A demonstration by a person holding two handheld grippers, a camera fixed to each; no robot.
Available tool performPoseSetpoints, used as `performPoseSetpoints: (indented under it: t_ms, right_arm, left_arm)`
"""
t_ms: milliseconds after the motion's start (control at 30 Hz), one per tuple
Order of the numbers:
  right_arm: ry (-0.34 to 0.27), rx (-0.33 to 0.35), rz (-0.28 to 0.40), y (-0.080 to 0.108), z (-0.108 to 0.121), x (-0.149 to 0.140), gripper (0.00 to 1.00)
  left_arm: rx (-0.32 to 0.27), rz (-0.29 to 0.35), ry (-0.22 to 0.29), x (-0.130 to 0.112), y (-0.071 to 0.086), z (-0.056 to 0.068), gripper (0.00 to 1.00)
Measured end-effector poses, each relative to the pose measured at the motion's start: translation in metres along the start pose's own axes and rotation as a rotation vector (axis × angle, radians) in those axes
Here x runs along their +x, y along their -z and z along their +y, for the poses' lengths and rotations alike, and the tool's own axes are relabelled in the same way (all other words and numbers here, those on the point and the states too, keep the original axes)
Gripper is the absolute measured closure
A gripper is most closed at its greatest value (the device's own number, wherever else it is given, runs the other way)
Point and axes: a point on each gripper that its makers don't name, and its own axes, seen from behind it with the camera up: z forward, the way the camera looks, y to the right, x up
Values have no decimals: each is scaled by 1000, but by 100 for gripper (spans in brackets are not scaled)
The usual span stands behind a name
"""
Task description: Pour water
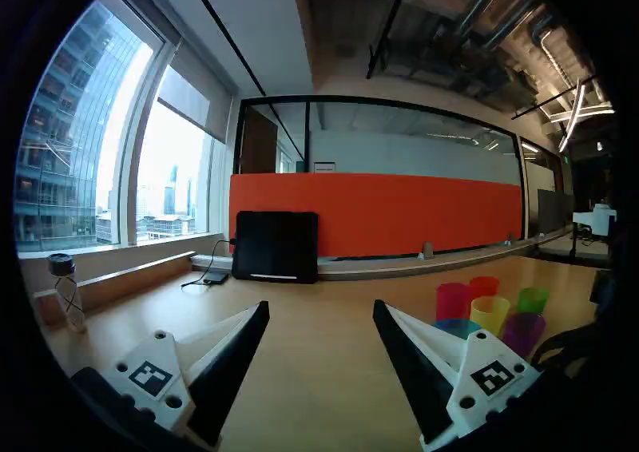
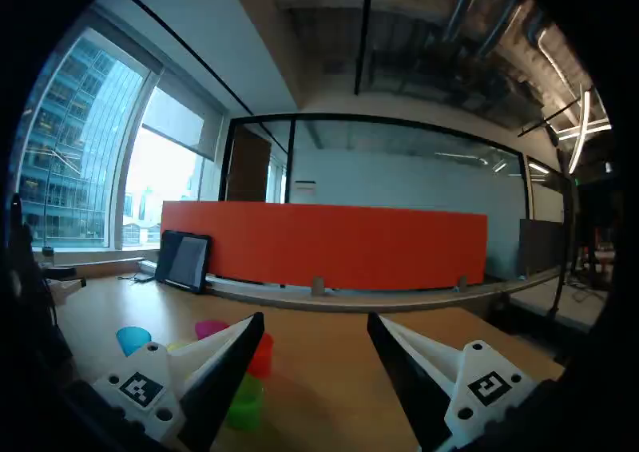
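Lying between the grippers, the cups [image 1: 489, 312] are found right of the left gripper [image 1: 320, 303], left of the right gripper [image 2: 315, 316]; both are spread apart, empty.

No text can be read. A small sign [image 2: 304, 185] on the glass wall [image 2: 399, 172] is too small to make out.

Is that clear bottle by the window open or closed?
Closed: the clear plastic bottle stands upright with its dark cap on top. How full it is, I cannot tell.
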Motion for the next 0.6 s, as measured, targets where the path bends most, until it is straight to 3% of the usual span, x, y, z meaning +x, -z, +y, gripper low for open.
performPoseSetpoints:
  t_ms: [600]
  right_arm:
    - [-2, 2, -1, 1, -4, 2, 0]
  left_arm:
    - [-7, -44, -14, -17, -3, 1, 4]
